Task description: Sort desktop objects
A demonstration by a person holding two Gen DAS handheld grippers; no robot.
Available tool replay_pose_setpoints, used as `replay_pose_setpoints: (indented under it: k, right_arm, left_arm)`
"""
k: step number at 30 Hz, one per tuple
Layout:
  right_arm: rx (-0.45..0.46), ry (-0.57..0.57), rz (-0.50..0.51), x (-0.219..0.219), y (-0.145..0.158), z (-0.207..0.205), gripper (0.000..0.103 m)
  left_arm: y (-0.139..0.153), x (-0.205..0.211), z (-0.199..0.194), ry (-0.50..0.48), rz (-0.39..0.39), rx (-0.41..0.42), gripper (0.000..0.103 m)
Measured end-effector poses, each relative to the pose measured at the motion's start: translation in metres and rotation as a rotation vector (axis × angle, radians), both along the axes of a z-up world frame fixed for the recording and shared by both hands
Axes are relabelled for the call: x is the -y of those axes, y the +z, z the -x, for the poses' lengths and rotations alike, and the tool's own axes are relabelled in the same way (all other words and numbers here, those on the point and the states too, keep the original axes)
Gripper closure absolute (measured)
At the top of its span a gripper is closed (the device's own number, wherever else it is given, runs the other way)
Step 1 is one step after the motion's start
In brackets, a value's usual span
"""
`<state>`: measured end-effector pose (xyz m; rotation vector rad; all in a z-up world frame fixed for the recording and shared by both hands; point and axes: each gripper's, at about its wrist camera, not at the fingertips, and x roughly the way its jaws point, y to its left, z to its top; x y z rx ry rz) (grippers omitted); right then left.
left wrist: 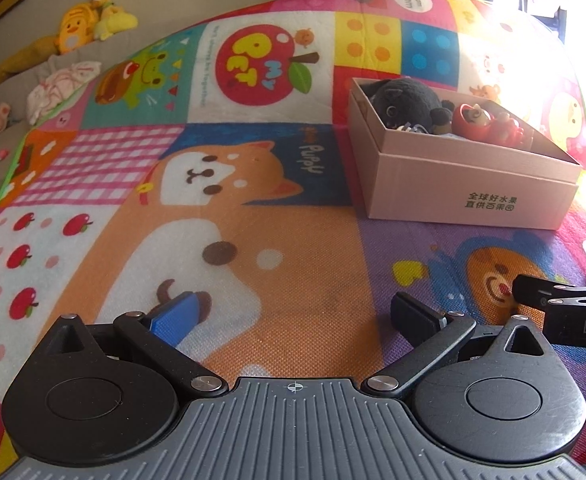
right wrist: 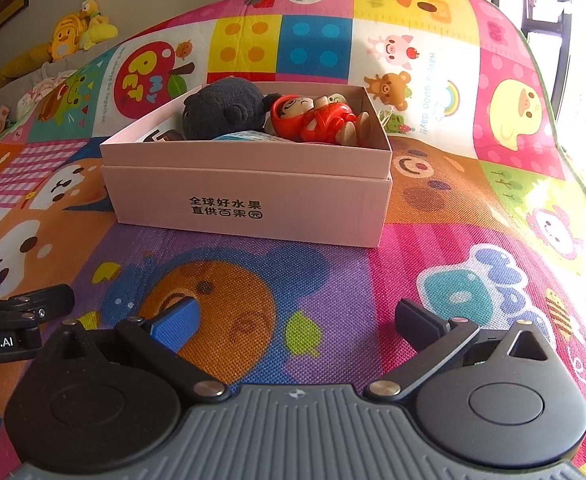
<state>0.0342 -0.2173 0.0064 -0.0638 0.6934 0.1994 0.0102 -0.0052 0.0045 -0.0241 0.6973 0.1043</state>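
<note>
The left gripper has its jaws wide apart, and nothing is between them, only the bright play mat underneath. The right gripper is the same: jaws wide apart, nothing held, mat below. The two grippers sit side by side, near each other, low over the mat.

Straight ahead of the right jaws, a little way off, stands one pink box with black writing on its side. From the left jaws the same box is ahead and off to the right. The toys are inside it. There is one dark fuzzy plush toy on the left side of the box, and one red doll lying just beside it on the right, touching it. Something light blue peeks over the near wall of the box, and some small dark bits lie near the plush (too hidden to tell what they are or to count them).

On the mat around the jaws and around the box I can see no loose toys at all. So the sorting looks about done: the things are in the box, and nothing seems left to pick up here. Far off past the left jaws, beyond the mat's edge, yellow stuffed toys are piled up, but they look like part of the room, not the job.
</note>
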Motion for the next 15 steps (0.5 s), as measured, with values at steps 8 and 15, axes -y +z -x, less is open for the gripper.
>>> replay_pose_setpoints:
  k: [8,15]
  right_arm:
    - [0.000,0.000,0.005,-0.0005,-0.0002,-0.0002,0.000]
    - [0.000,0.000,0.004,-0.0006,0.0001,-0.0004,0.000]
  left_arm:
    - [0.0000,-0.0003,0.0002,0.000,0.004,0.000,0.000]
    - [0.0002,-0.0002,0.0001,0.000,0.004,0.000,0.000]
